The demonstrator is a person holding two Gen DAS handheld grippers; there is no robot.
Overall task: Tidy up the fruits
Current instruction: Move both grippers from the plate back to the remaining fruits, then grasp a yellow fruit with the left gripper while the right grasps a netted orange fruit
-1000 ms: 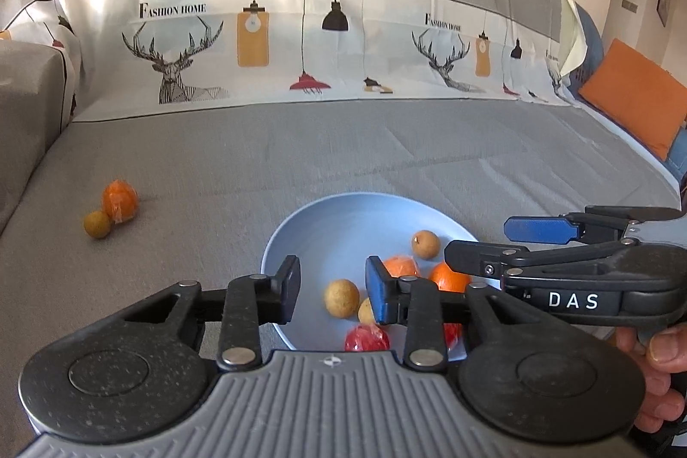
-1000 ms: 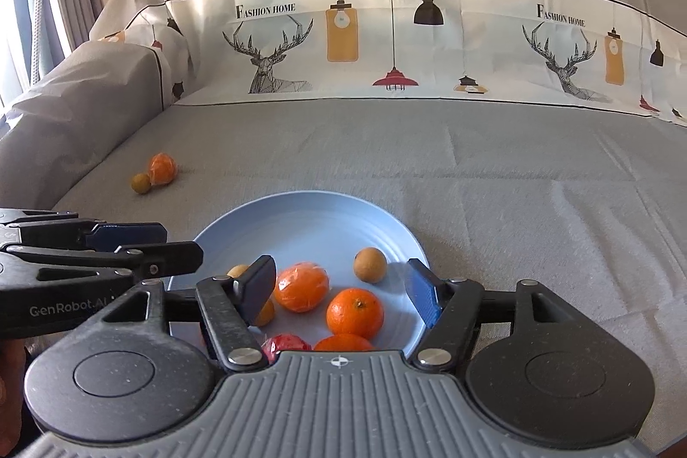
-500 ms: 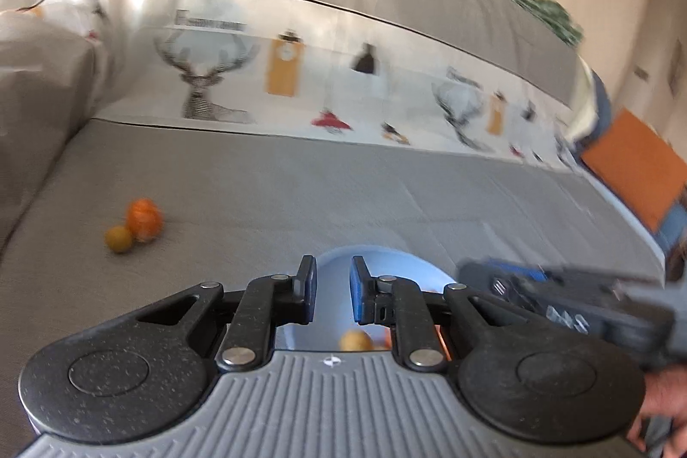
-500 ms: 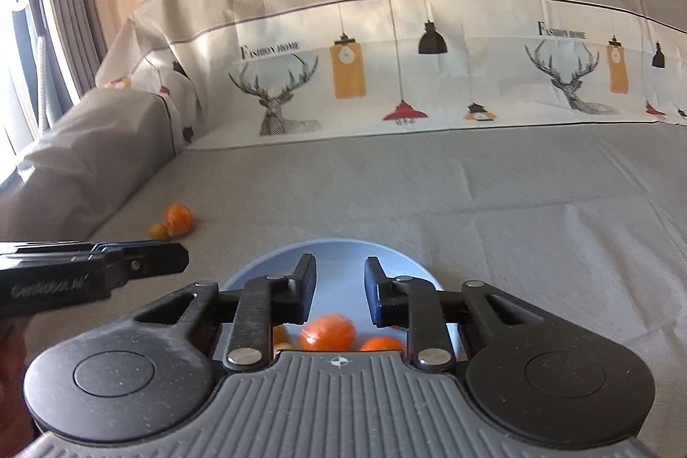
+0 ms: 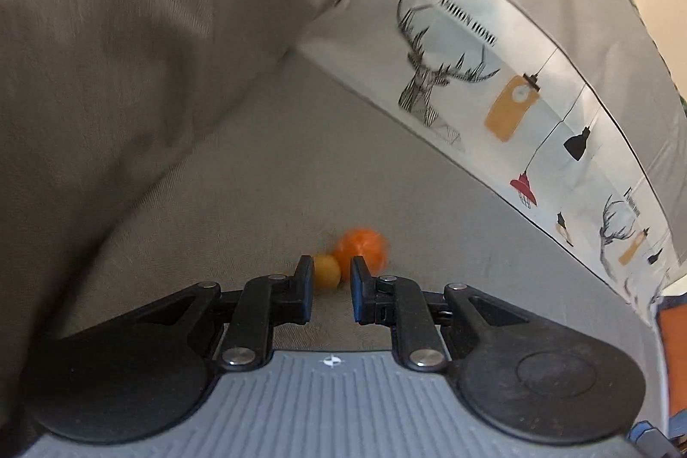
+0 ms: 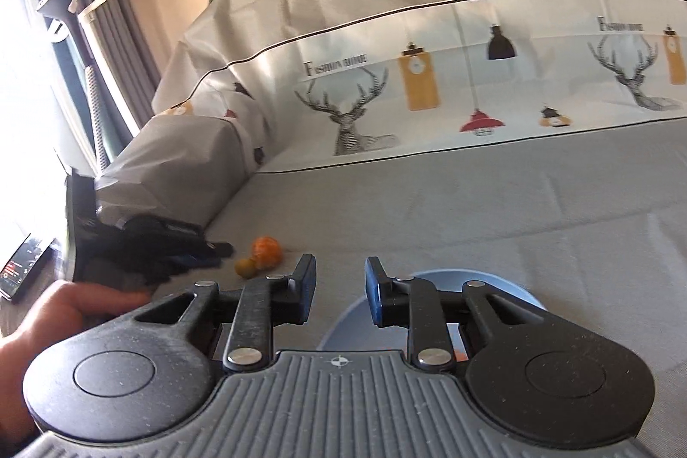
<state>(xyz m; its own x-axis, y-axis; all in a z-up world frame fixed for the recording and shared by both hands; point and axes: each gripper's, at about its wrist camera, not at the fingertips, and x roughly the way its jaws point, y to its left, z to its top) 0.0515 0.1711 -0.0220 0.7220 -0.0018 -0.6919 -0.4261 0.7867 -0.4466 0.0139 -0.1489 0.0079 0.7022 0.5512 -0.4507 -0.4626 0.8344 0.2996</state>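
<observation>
A: Pointing where, the left gripper (image 5: pixel 329 288)?
B: At the small yellow-brown round fruit (image 5: pixel 326 271) and wrapped orange mandarin (image 5: pixel 363 248), just ahead of its tips; jaws pressed together, empty.
A: Right gripper (image 6: pixel 339 288)?
B: Sitting closed too, empty, w/ the pale blue round plate (image 6: pixel 343 329) just beyond its tips.

Your left gripper (image 5: pixel 329 292) points down at the grey sofa seat (image 5: pixel 266 174), its jaws drawn close with nothing between them. Just past its fingertips lie a small yellow fruit (image 5: pixel 326 271) and an orange (image 5: pixel 363 248), touching each other (both slightly blurred). A grey cushion (image 5: pixel 129 41) fills your left; the deer-print cover (image 5: pixel 493 101) slants across the right.
</observation>
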